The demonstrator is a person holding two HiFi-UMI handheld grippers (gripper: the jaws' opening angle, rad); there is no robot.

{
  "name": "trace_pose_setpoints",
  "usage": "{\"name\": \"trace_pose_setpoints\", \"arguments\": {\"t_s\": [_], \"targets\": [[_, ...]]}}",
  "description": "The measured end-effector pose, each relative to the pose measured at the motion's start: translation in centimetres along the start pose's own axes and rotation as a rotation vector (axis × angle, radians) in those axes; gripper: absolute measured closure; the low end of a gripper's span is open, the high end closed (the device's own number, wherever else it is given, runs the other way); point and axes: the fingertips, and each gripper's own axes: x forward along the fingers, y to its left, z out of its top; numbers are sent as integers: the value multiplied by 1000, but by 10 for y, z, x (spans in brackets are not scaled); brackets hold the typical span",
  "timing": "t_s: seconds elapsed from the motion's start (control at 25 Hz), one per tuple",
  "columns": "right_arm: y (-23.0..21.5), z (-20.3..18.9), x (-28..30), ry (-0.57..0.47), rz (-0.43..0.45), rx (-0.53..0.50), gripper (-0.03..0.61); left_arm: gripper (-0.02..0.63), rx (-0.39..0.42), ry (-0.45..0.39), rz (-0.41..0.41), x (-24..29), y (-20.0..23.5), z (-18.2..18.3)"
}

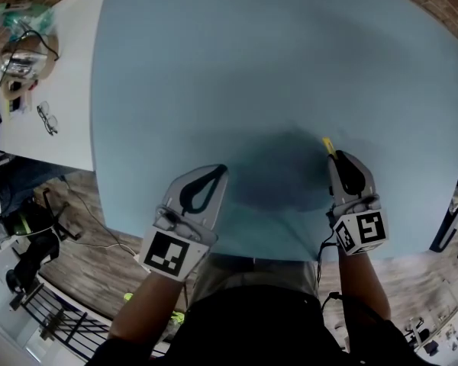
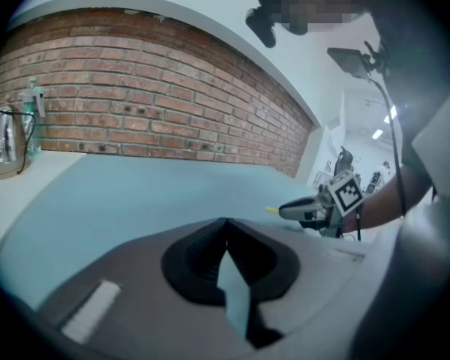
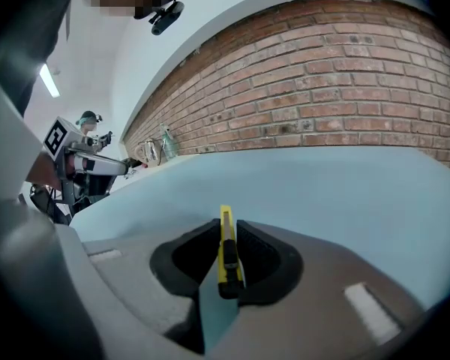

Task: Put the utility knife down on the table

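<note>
Left hand-held gripper [image 2: 225,220], jaws together, hovers above the table [image 2: 120,193].

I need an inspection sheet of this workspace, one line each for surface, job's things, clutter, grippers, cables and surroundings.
Surface: light blue table top, only a shadow on it.
Job's things: yellow utility knife, held in the right gripper, not yet put down.
Clutter: nothing seen on the blue table; the white side table carries spectacles and a shiny metal kettle.
Grippers: left gripper, fingers together, nothing between them; right gripper, fingers closed on the knife.
Cables: black cable on the side table.
Surroundings: red brick wall, wooden floor.
</note>
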Motion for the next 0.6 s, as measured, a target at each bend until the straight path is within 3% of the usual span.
{"name": "trace_pose_setpoints", "arguments": {"t_s": [0.6], "targets": [[-2, -16, 12, 96, -52, -76, 506, 627, 3, -1, -5, -4, -5, -3]]}}
